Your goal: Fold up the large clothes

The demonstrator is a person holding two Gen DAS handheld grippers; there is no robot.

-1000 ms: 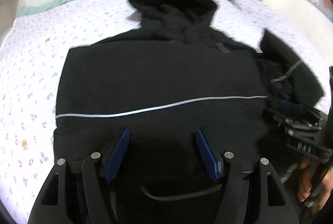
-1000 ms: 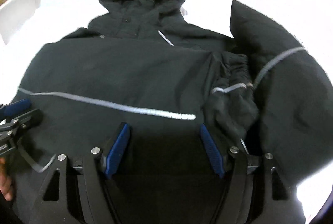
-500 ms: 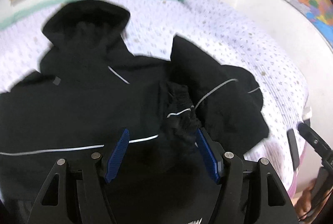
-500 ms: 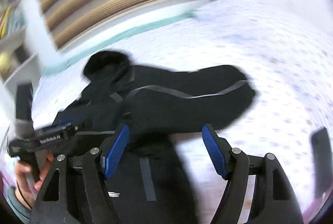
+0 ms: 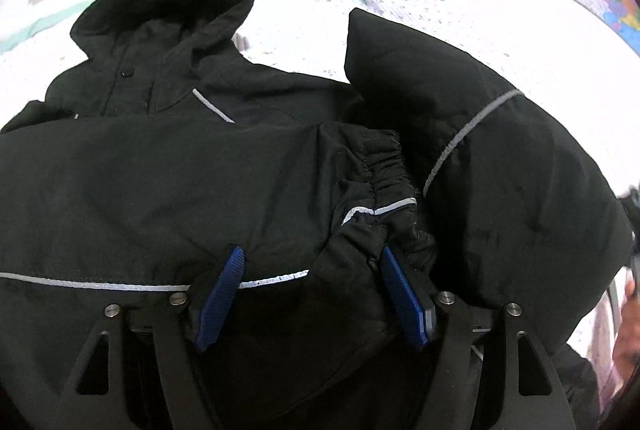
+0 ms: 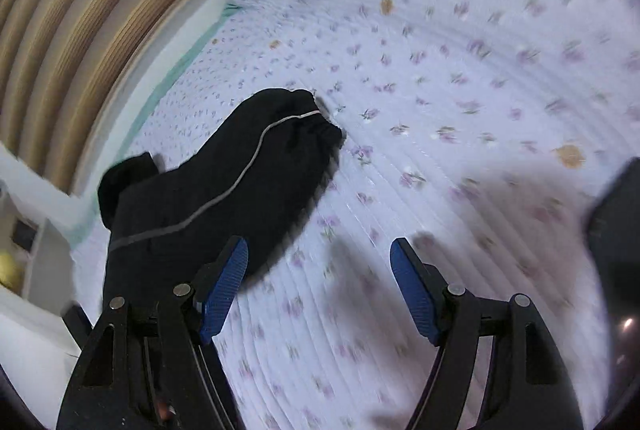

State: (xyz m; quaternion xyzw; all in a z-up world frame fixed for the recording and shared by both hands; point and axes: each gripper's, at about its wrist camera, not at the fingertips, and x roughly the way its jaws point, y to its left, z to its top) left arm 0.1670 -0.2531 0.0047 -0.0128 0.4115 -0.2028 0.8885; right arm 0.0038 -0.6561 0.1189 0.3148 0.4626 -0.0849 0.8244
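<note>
Left wrist view: black hooded jacket [image 5: 168, 174] fills the frame, hood upper left, left gripper [image 5: 312, 290] opening over its gathered cuff [image 5: 380, 170]; right wrist view alone shows a sleeve [image 6: 240, 174] on the floral bedsheet [image 6: 460, 78], right gripper [image 6: 320, 290] spread, holding nothing.

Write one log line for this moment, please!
jacket: on bed, one sleeve out | left gripper: opening over cuff | right gripper: open, empty

The black jacket [image 5: 168, 190] runs past the left edge; the floral bedsheet [image 6: 460, 78] is motion-blurred
</note>
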